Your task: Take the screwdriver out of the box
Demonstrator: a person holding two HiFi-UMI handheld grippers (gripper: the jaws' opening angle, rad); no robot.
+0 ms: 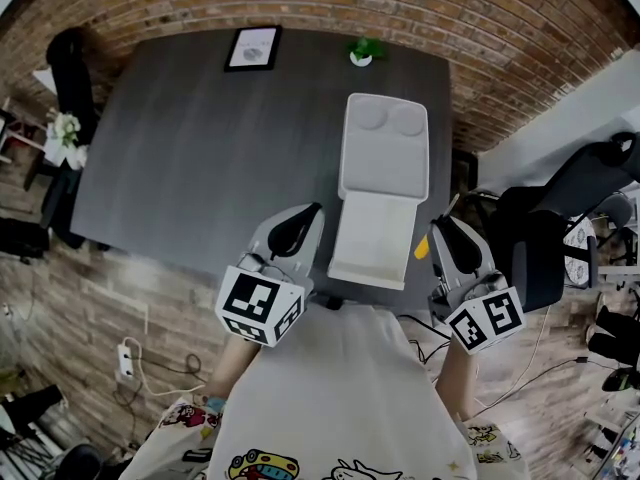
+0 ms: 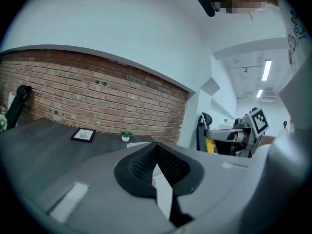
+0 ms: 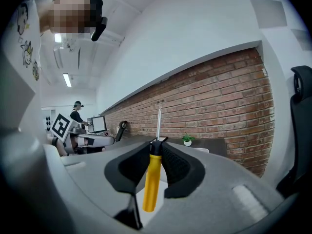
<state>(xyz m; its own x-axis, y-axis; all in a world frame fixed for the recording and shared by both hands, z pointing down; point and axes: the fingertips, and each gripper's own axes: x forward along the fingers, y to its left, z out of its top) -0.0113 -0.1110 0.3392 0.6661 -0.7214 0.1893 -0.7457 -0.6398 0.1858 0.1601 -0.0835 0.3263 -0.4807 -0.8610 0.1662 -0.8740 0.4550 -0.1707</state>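
White box (image 1: 383, 148) laid open on dark table (image 1: 200, 148), screwdriver (image 3: 151, 179) clamped by right gripper (image 3: 157, 142), left gripper (image 2: 156, 149) closed empty, brick wall (image 1: 480, 28) behind.

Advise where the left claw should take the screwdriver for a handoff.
Probably the screwdriver by its yellow handle's free end, coming side-on across its length: it is thick and sticks clear of the right claw, which pinches the black collar. The shaft is thin.
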